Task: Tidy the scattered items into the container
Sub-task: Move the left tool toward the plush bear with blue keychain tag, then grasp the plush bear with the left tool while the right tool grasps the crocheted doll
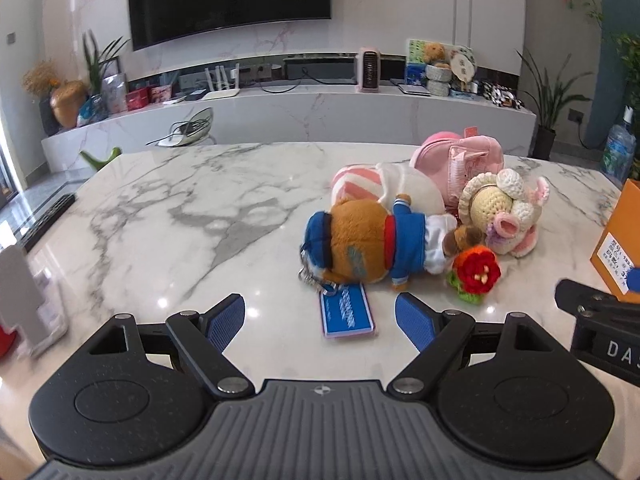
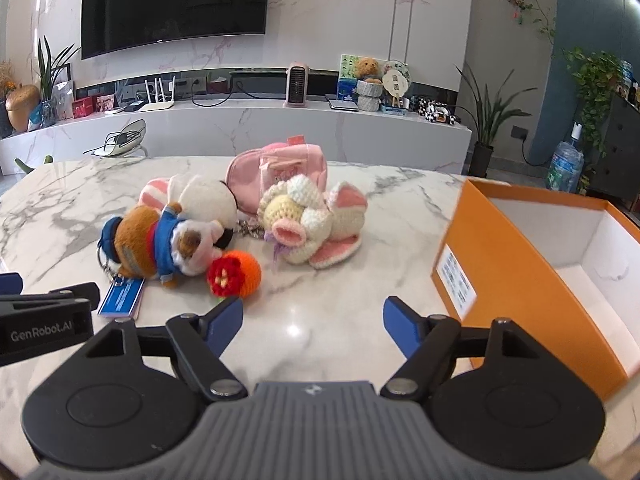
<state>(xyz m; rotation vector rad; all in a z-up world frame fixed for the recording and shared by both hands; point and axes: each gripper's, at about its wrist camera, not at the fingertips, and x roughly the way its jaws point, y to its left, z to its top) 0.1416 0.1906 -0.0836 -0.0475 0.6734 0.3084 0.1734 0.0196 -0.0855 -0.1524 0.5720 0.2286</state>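
Soft toys lie in a heap on the marble table (image 1: 168, 216). A brown plush in a blue jacket (image 1: 372, 244) (image 2: 148, 244) lies on its side with a blue tag (image 1: 347, 315) (image 2: 122, 297) on a keyring. Beside it are a red and orange crocheted flower (image 1: 476, 274) (image 2: 234, 274), a cream and pink crocheted doll (image 1: 506, 212) (image 2: 308, 222), a white and pink striped plush (image 1: 384, 188) (image 2: 200, 198) and a pink pouch (image 1: 460, 156) (image 2: 276, 172). My left gripper (image 1: 320, 318) is open just short of the tag. My right gripper (image 2: 312, 316) is open over bare marble, nothing between its fingers. The orange box (image 2: 520, 280) stands open at the right.
The right gripper's body (image 1: 600, 328) shows at the left view's right edge, and the left gripper's body (image 2: 44, 320) at the right view's left edge. A white stand (image 1: 24, 300) sits at the table's left edge. A TV cabinet (image 1: 280, 112) lies beyond the table.
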